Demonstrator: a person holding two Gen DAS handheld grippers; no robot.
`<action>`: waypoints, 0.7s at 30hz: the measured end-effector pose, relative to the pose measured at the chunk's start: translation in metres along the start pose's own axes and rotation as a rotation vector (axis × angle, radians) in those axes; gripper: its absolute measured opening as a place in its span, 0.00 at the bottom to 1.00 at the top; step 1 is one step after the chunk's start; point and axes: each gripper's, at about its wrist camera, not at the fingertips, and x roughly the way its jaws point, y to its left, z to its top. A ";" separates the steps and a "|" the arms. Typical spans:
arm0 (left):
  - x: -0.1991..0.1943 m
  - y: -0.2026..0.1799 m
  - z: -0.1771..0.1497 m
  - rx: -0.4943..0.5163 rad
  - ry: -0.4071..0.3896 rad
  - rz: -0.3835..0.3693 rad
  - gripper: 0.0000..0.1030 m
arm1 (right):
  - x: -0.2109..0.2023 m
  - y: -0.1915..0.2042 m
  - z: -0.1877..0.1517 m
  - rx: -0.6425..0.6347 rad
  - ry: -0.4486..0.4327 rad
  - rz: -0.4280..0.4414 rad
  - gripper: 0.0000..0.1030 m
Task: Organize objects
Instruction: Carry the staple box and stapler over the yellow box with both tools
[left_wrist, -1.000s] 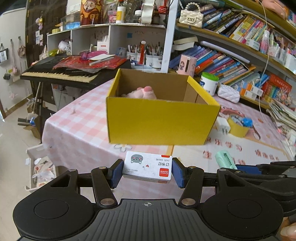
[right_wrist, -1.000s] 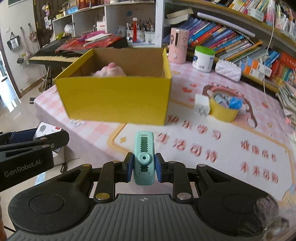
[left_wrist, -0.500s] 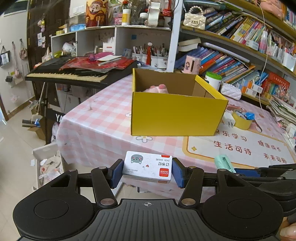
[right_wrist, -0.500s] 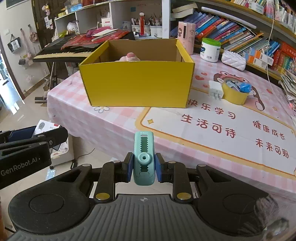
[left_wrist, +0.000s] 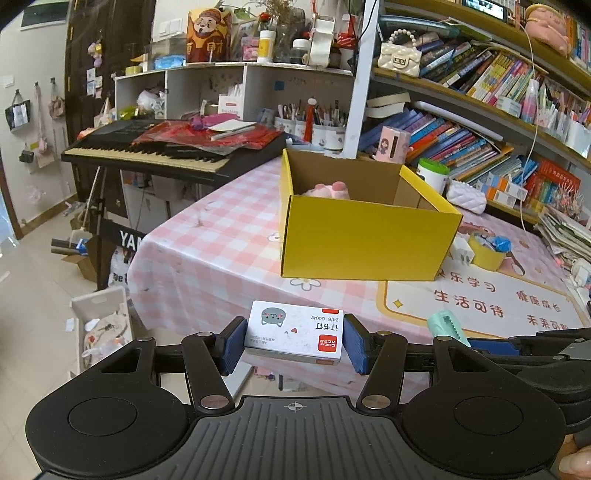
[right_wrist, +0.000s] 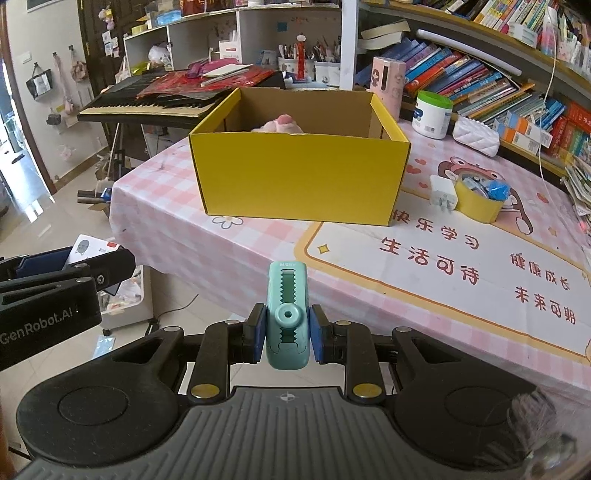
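Both held items are off the near edge of the table (right_wrist: 229, 254), not yet over it. Left gripper (left_wrist: 293, 341) has its jaws clamped on the short ends of a flat white cardboard staple box with a grey cat print (left_wrist: 295, 334); the box's long axis runs across the jaws, left to right. Right gripper (right_wrist: 286, 334) has its jaws clamped on the sides of a mint-green plastic toothed clip-like item (right_wrist: 287, 314), whose long axis points straight ahead, away from the jaws toward the table.

The open yellow cardboard box (right_wrist: 299, 177), probably the drop target, sits on the table far ahead of both, with something pink and plush (right_wrist: 280, 123) already inside. From the right gripper it lies nearly dead ahead; from the left gripper it lies ahead and somewhat right. Neither hand looks clearly nearer. Likely next move: carry forward and up over the near yellow wall before releasing.
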 end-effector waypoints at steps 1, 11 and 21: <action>0.000 0.000 0.000 -0.001 -0.001 0.000 0.53 | 0.000 0.000 0.000 -0.001 -0.001 0.000 0.22; 0.004 -0.002 0.003 0.000 -0.002 -0.013 0.53 | 0.002 -0.004 0.004 0.005 0.004 -0.011 0.22; 0.019 -0.009 0.012 0.013 -0.002 -0.015 0.53 | 0.018 -0.014 0.016 0.012 0.011 -0.011 0.22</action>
